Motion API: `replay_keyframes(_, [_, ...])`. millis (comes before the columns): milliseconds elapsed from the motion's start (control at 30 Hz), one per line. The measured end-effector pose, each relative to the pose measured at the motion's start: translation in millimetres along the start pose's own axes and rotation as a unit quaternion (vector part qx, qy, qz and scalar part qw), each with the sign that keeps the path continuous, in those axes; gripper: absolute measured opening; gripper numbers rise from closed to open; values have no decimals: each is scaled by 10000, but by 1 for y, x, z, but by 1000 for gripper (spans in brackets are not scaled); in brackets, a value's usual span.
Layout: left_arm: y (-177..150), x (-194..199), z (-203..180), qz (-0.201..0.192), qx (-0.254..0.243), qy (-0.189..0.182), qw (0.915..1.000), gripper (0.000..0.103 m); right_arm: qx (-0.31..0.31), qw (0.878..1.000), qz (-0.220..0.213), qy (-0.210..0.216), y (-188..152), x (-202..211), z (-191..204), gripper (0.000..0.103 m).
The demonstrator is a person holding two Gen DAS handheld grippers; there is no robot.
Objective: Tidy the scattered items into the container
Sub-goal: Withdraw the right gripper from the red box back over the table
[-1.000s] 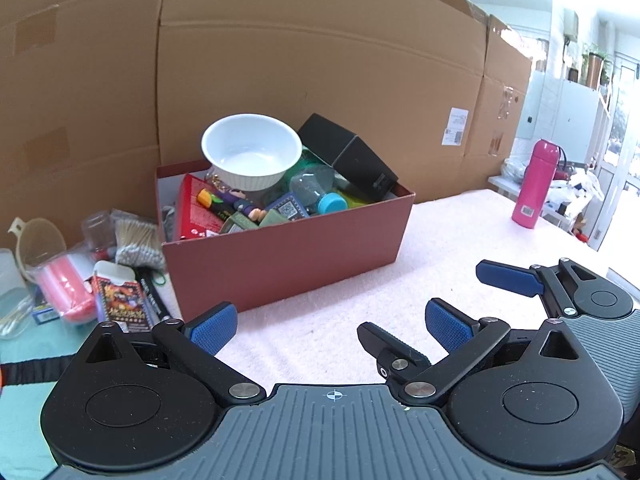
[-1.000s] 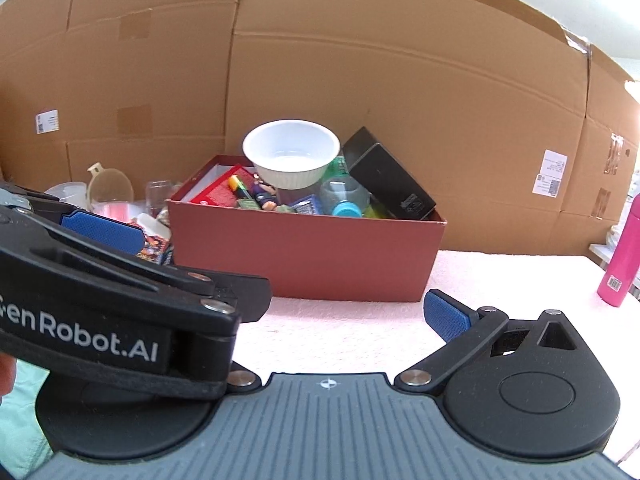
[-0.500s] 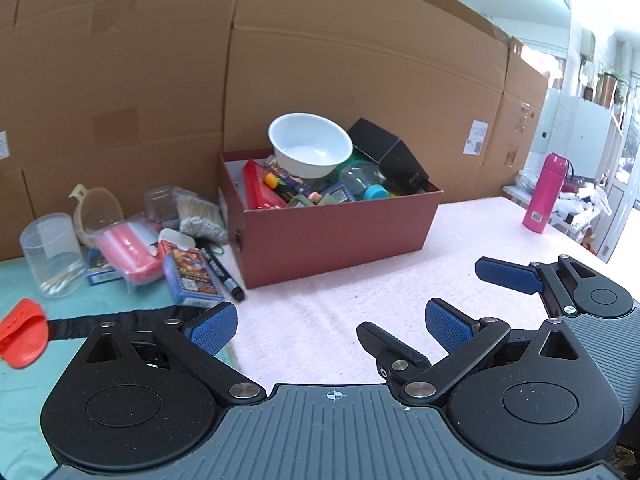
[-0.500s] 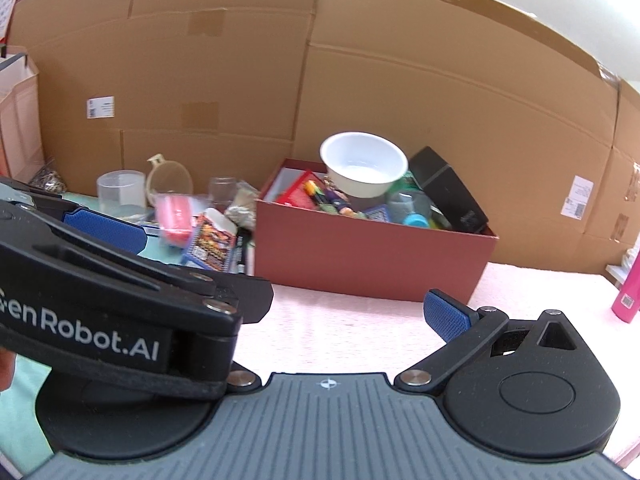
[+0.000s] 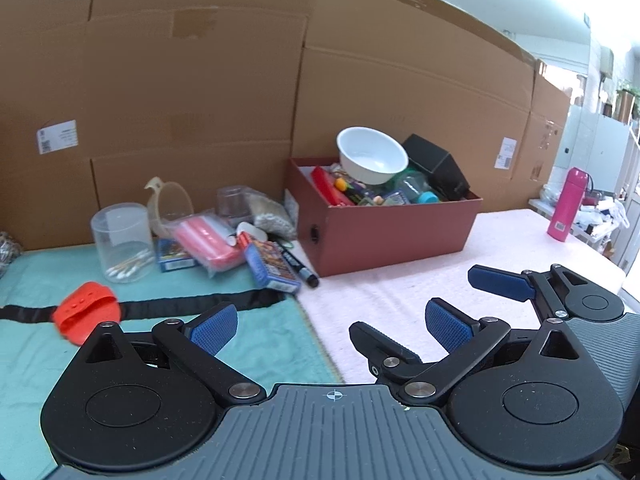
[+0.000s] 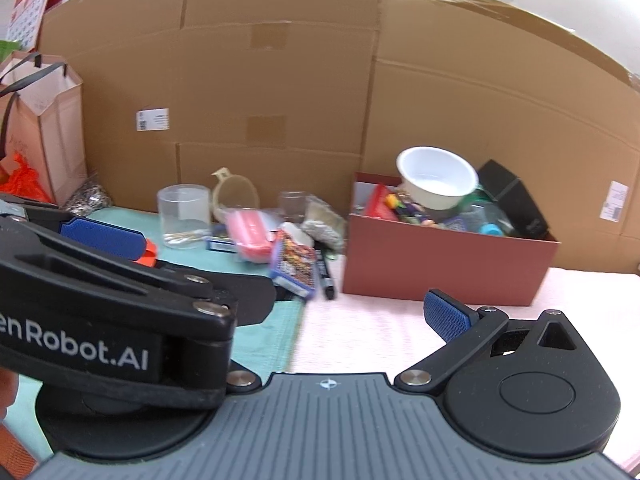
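Both views panned left since earlier; box point(image 5: 394, 232) now farther right. Left hand-held gripper point(image 5: 332, 322) and right hand-held gripper point(image 6: 280, 304) wide open, empty, low over tabletop point(image 5: 400, 292).

The red-brown cardboard box point(image 5: 394, 236) stands open and full, a white bowl point(image 5: 372, 160) tilted on top. Left of it lie a black marker point(image 5: 298, 266), a blue card pack point(image 5: 272, 266), a pink case point(image 5: 208, 242), a clear cotton-swab tub point(image 5: 122, 242) and, farther left, an orange, possibly silicone, piece point(image 5: 86, 312).
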State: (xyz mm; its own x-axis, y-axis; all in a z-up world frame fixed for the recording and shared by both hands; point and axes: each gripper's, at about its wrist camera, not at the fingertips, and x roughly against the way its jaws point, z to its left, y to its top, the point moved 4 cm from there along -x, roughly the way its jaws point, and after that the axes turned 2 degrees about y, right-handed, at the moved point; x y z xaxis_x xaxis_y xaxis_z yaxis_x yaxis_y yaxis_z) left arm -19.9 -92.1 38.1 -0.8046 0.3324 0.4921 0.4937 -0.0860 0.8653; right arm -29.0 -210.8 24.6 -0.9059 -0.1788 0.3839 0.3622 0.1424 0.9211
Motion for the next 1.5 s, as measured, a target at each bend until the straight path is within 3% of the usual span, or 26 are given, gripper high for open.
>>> replay_keyframes(367, [-9,0,50,101,423,147,9989,103,299,9990,94,306,5,-22,48,103])
replay_keyframes(700, [-14,-11,86,256,421,335,9982,103,278,9982,339,409,4,-50,78,103])
replay_keyframes(1100, [-26,-19,141,385,785,689,9938,103,269,9950,601,752,3,-82,106,103])
replay_keyframes(1500, [-30,-32,186,489,903,849,9911,99,166,9888,612,1348,6,-113,141,102])
